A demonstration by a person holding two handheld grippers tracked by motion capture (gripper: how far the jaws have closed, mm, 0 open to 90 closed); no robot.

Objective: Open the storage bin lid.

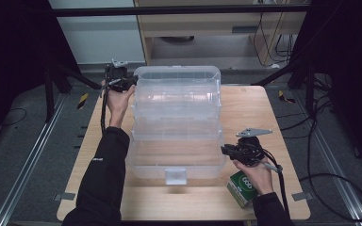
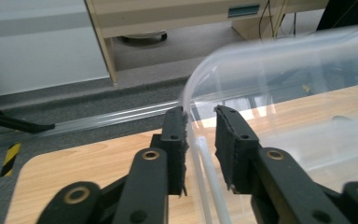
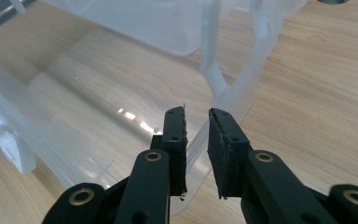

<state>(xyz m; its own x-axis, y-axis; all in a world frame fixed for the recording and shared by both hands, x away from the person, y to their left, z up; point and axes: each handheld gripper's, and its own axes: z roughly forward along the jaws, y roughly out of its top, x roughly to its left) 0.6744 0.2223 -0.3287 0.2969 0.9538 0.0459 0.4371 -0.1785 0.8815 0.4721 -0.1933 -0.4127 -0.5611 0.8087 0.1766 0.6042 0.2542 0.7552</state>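
Care at the near right comes first: the right gripper (image 3: 196, 122) straddles the near tray's rim on the clear tiered box (image 1: 176, 122), jaws narrowly apart. Far left, the left gripper (image 2: 200, 122) stands slightly open around the lid edge; part wider before withdrawing, mid-bench (image 1: 245, 103).

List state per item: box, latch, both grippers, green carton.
clear plastic box: opened out, tiers spread, upright on table.
front latch: undone, hanging at near wall.
left gripper: fingers astride the box's far-left rim, gap visible, not pressing.
right gripper: fingers astride the near-right wall edge; grip unclear.
green carton: lying on table, closed.
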